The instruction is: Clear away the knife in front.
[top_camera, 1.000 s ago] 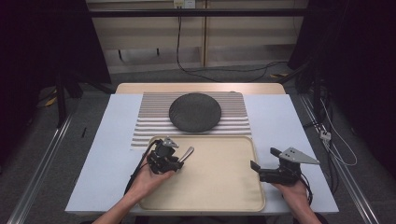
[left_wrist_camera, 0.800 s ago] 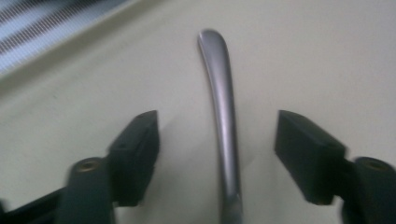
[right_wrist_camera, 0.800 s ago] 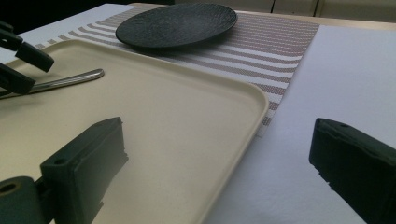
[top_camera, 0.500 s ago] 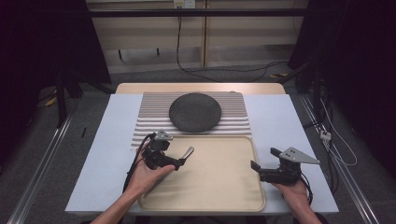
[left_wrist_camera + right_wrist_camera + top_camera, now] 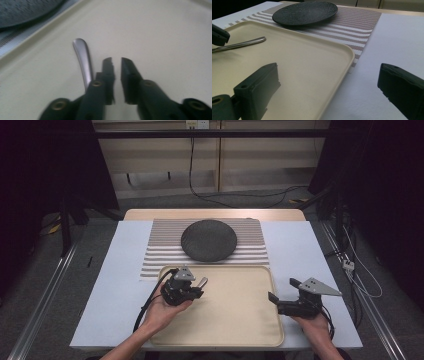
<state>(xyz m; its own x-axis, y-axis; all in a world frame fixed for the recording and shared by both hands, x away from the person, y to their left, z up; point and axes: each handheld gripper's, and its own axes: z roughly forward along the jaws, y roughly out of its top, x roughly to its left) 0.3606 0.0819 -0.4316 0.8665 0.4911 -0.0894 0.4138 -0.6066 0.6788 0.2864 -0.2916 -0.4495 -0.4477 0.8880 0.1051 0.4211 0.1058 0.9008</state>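
- The left gripper hovers over the near-left part of the cream tray, and a metal utensil handle pokes out past it. In the left gripper view the jaws stand nearly together with a thin gap, and the handle runs beside the left jaw rather than between the tips, so I cannot tell whether it is pinched lower down or just lying alongside.
- The right gripper sits at the tray's right edge, jaws wide apart, with nothing between them.
- Progress, as I judge it: the utensil is at the tray (held or just resting, hard to say) and has not reached the dark plate, which lies bare on the striped mat beyond the tray. If the work is laying the place setting, most of it is left.
- Count: one utensil handle, one plate, one tray, one mat, two grippers, all on the white bench.
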